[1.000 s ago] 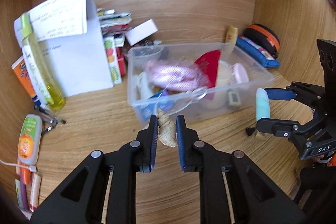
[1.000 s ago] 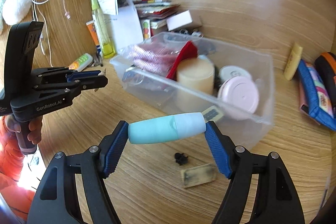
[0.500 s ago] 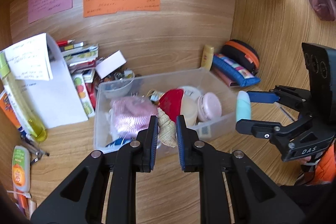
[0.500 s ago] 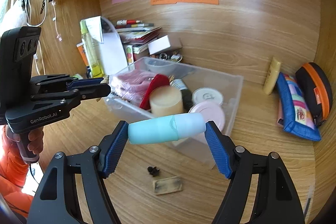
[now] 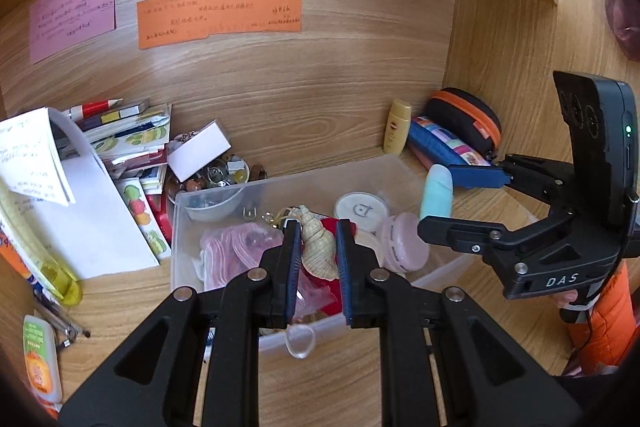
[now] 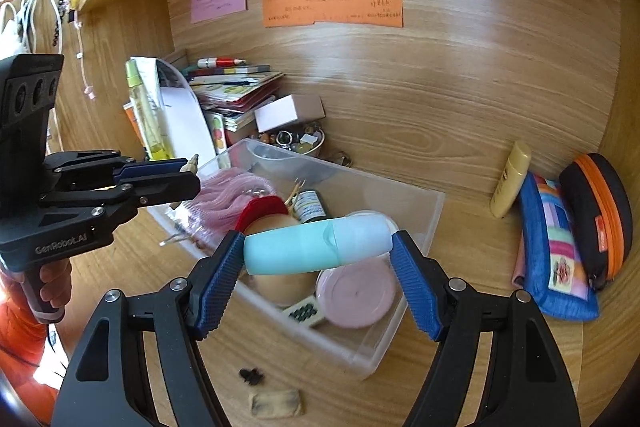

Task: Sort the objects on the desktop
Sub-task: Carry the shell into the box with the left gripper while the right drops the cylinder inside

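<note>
Both loads now hang above the clear bin (image 5: 208, 203) near the counter's back edge — a second ago they were short of it, lower and nearer the front. The left tongs (image 5: 318, 247) pinch a spiral seashell (image 5: 317, 245); the right tongs (image 6: 320, 259) clamp a teal tube (image 6: 316, 247) end to end. Dropping them in looks like the next step — neither grip has changed.

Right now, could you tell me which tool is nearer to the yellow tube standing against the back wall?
Right. The right tool, gripping the teal bottle, hangs over the bin's end closest to the yellow tube. The left tool, pinching the shell, is over the bin's middle, farther away.
</note>
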{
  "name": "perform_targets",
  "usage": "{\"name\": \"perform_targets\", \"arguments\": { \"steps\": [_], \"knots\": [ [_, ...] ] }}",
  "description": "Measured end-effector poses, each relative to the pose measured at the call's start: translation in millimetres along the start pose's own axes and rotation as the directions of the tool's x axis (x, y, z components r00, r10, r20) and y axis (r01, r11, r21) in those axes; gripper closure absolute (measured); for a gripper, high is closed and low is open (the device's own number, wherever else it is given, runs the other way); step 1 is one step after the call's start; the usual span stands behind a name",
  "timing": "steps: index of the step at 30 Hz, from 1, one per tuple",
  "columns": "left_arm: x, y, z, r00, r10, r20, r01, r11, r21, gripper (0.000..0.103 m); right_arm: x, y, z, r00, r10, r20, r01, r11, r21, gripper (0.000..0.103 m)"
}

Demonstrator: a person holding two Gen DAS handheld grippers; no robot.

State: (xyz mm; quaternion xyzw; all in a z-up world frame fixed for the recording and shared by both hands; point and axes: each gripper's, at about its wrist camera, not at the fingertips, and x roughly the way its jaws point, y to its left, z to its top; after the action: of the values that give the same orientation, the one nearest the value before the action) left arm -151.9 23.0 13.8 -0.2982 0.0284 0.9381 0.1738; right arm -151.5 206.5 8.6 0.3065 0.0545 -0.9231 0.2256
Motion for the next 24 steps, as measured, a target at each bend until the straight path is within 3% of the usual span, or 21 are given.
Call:
{"name": "perform_targets", "arguments": {
  "steps": [11, 24],
  "knots": [
    [29.8, 15.8, 11.8, 0.999, 0.016, -0.031, -0.016, 1.000, -0.022, 0.086, 39.7, -20.1, 21.5, 0.998, -0.020, -0.067, 0.020, 1.000, 0.004, 0.032],
    [69.7, 30.7, 13.2, 0.994, 0.047, -0.098, -0.053, 0.997, -0.055, 0.086, 82.9, -28.7, 21.1, 0.988, -0.062, -0.142, 0.064, 0.998, 0.007, 0.032]
  ]
}}
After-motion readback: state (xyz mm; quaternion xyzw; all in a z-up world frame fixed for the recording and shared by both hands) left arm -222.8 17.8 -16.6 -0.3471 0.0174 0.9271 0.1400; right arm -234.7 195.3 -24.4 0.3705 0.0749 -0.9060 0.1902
